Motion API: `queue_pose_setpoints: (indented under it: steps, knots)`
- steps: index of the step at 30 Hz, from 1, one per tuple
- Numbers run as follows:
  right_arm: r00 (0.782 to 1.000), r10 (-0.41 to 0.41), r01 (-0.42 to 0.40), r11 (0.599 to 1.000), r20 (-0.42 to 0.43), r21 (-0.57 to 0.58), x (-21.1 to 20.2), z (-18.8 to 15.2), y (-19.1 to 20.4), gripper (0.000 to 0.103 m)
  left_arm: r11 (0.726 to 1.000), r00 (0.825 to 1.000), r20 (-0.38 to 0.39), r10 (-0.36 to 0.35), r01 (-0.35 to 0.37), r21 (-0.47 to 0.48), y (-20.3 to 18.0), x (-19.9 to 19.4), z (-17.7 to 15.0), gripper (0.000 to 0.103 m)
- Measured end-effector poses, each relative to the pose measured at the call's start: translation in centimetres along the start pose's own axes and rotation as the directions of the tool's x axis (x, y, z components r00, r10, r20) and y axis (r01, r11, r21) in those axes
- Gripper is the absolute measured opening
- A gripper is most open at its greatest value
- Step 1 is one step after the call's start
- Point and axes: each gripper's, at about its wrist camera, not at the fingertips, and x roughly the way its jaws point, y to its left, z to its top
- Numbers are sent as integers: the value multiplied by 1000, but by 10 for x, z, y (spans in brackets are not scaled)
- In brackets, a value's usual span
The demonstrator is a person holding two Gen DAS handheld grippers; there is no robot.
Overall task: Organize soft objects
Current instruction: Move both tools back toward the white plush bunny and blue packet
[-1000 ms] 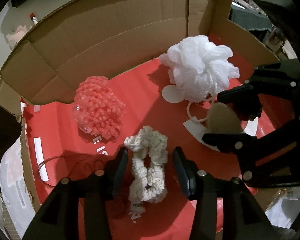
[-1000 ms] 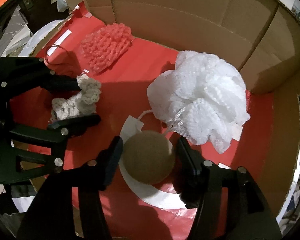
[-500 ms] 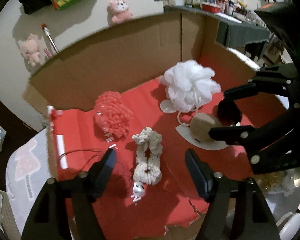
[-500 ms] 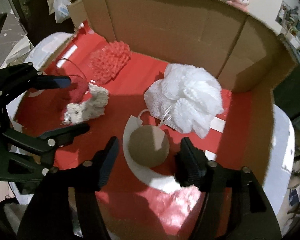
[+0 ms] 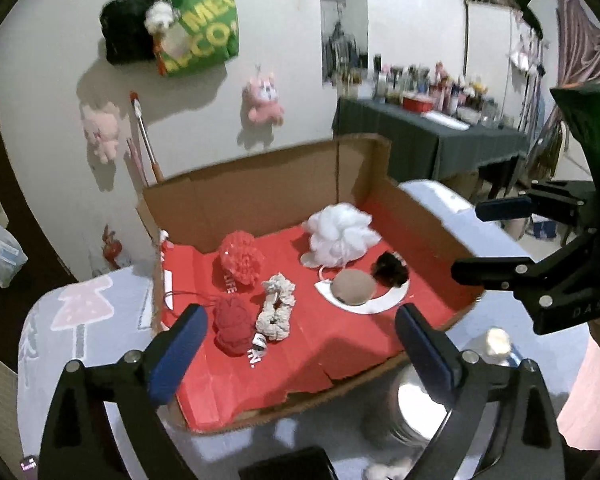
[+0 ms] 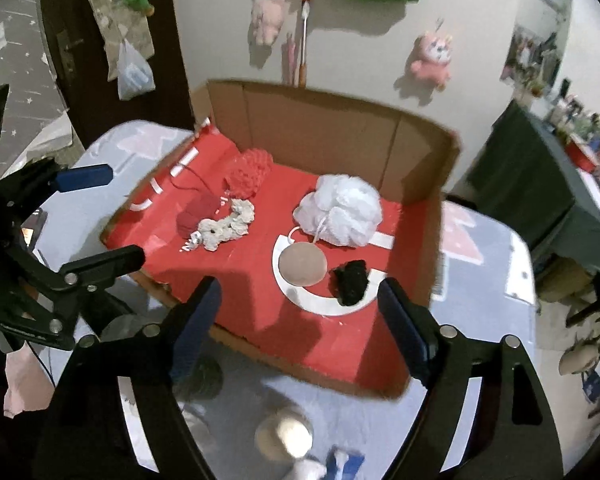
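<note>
The cardboard box (image 5: pixel 260 196), red-lined, sits on the surface and holds a white bath pouf (image 5: pixel 340 236), coral pouf (image 5: pixel 242 258), red yarn ball (image 5: pixel 232 324), cream scrunchie (image 5: pixel 278 308), tan sponge (image 5: pixel 354 286) and black scrunchie (image 5: pixel 390 268). Left tongs (image 5: pixel 300 334) and right tongs (image 6: pixel 298 320) both gape empty above the near edge. The placing step looks finished; next, probably, comes fetching another soft item.

White wall (image 5: pixel 292 92) behind the work area. Hung on it: a green tote bag (image 5: pixel 198 32), a black bag (image 5: pixel 128 36), and two pink plush toys (image 5: pixel 262 98) (image 5: pixel 100 130). A dark-draped side table (image 5: pixel 428 140) at right carries crowded small bottles, too blurred to identify. Dark door (image 6: pixel 88 40) at left. Curtain (image 5: pixel 580 40) at far right.
</note>
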Motion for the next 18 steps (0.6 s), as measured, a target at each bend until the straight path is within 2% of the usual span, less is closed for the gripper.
queue_pose_setpoints:
  steps: [7, 8, 16, 18]
  knots:
    - [987, -58, 57, 998, 152, 11, -63, -37, 18, 86, 998, 990, 144, 6, 2, -55, -13, -55, -26, 103]
    - [982, -66, 65, 998, 176, 12, -70, -44, 21, 88, 998, 987, 159, 3, 6, -56, -16, -60, -30, 103]
    - [935, -141, 122, 989, 324, 79, -110, -103, 40, 89, 995, 965, 262, 19, 8, -101, -32, -97, -75, 103]
    - [931, -130, 101, 990, 340, 100, -112, -116, 41, 92, 994, 960, 277, 28, 1, -105, -37, -103, -86, 103]
